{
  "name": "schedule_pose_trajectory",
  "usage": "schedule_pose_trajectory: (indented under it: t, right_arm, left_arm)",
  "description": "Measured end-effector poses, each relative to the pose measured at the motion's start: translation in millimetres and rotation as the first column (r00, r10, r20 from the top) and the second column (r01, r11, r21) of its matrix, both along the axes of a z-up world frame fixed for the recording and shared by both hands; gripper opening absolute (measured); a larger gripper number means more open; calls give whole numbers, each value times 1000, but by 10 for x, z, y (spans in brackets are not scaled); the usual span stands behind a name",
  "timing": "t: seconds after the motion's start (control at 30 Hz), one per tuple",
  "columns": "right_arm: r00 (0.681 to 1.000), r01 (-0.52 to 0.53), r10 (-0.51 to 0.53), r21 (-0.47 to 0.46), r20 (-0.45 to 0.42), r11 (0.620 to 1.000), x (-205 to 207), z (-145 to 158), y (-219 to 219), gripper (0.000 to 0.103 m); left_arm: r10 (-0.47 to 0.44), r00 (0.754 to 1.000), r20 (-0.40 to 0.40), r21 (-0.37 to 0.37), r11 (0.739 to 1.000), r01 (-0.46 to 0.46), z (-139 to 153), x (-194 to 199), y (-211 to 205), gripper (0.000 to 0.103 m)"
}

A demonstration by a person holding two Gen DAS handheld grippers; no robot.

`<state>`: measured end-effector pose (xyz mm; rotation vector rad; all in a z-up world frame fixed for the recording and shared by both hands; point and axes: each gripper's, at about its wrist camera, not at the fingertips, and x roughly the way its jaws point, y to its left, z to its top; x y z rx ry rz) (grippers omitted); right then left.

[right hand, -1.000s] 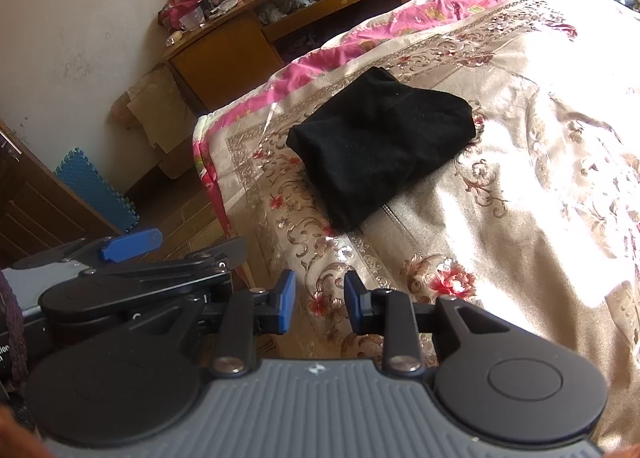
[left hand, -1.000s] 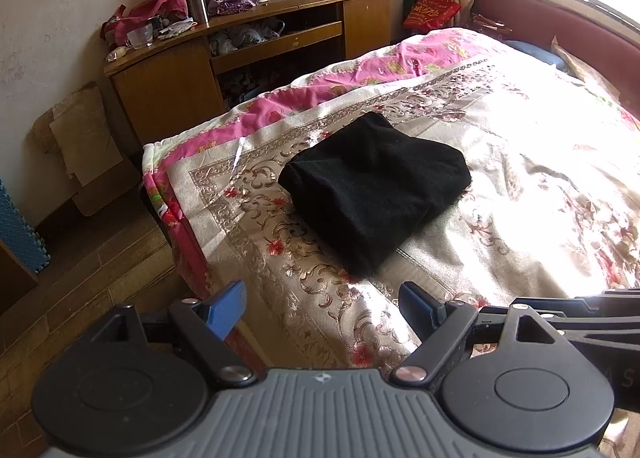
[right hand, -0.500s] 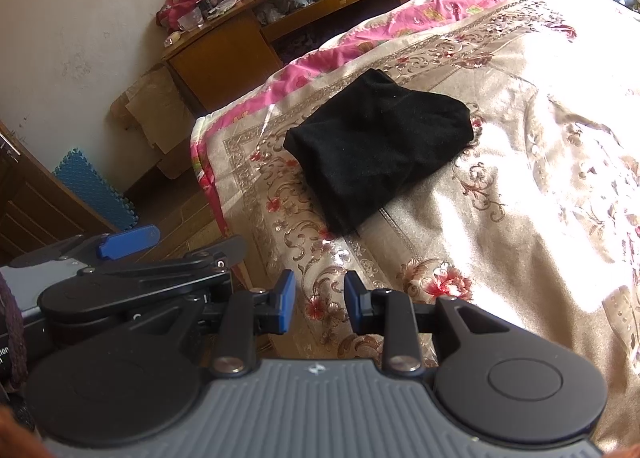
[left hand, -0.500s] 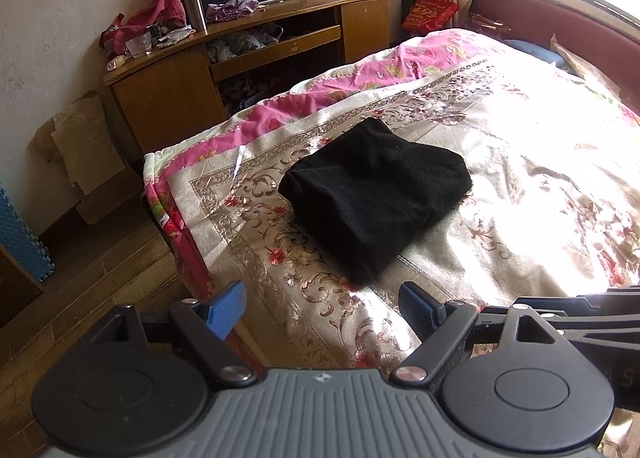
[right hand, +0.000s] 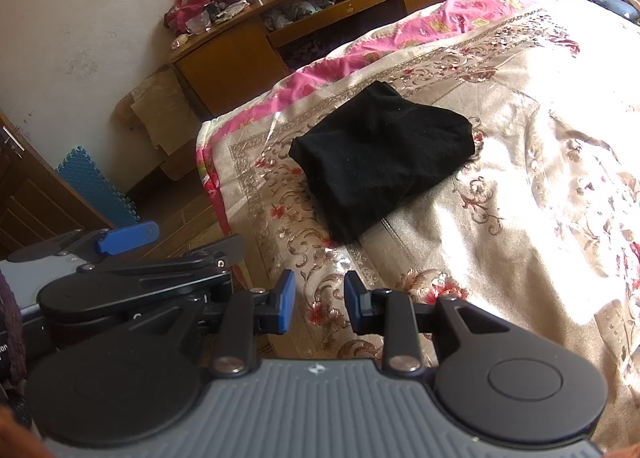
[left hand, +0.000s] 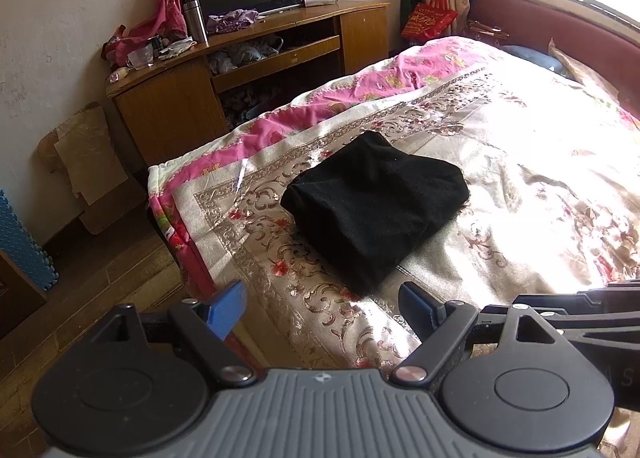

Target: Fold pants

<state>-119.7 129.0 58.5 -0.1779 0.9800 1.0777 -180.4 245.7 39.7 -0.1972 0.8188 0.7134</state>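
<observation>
The black pants [left hand: 376, 206] lie folded into a compact bundle on the floral bedspread [left hand: 520, 162], near the bed's foot corner; they also show in the right wrist view [right hand: 380, 162]. My left gripper [left hand: 322, 308] is open wide and empty, held back from the bundle above the bed's near edge. My right gripper [right hand: 319, 302] is open by a narrow gap and empty, also held back from the pants. The left gripper's body [right hand: 132, 278] shows at the left of the right wrist view.
A wooden TV cabinet [left hand: 248, 70] with a screen and clutter stands beyond the bed's foot. Cardboard [left hand: 88, 166] leans on the wall. A blue foam mat [right hand: 100, 190] stands by a door. The wooden floor [left hand: 100, 290] lies left of the bed.
Both grippers have drawn slightly back and up from the bed; the pants sit a little farther off. Jaw openings are unchanged.
</observation>
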Motion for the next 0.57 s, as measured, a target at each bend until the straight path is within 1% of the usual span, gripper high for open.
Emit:
schedule_pose_trajectory:
  t: [0.2,0.57]
  right_arm:
    - [1000,2,-2,11,5,1000,-8,44,-25,30]
    - [1000,5,-4,12,-24,1000,-13,9,-79,30]
  left_arm:
    - [-8,1000,-3,12,1000,8,47,6,-23,96]
    - [-20,999,-32,10,1000,21,23,13,-67,96]
